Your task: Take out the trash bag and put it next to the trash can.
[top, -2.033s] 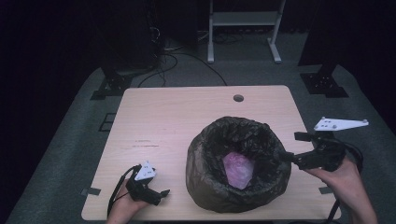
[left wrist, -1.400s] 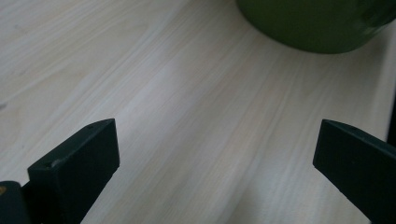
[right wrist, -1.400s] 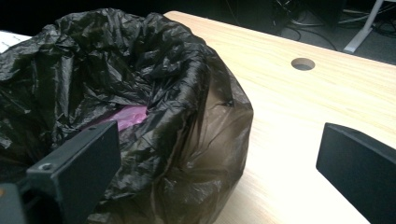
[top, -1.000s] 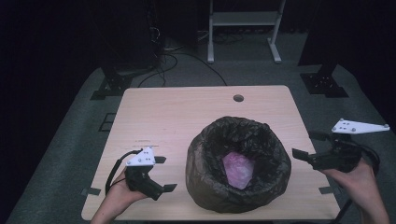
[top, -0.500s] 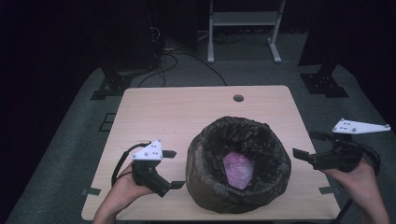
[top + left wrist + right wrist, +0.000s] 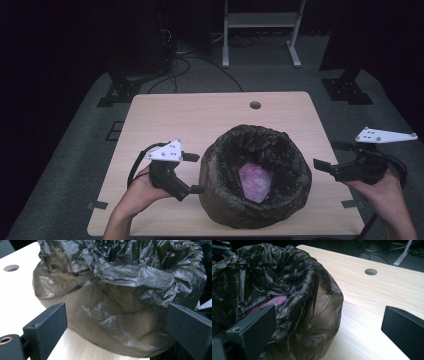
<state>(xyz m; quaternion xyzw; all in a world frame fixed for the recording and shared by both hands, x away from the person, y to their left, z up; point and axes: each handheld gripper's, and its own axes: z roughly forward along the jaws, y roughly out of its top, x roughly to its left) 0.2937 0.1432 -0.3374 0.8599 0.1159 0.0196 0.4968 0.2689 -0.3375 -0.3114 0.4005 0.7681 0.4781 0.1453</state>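
Left tongs [image 6: 194,173] hover spread beside the black bag [image 6: 256,182] mid-bench [image 6: 200,120]; right tongs [image 6: 331,156] wait spread, well apart. Approach underway, I judge; next, pinch the near rim.

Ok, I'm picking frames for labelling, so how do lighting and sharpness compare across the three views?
High view: dim, the surroundings nearly black, only the table lit, and the black bin bag shows little detail. Left gripper view: bright, the bag's crinkles sharp with glossy highlights, the near fingers soft. Right gripper view: wood grain clear, the bag's inside dark.
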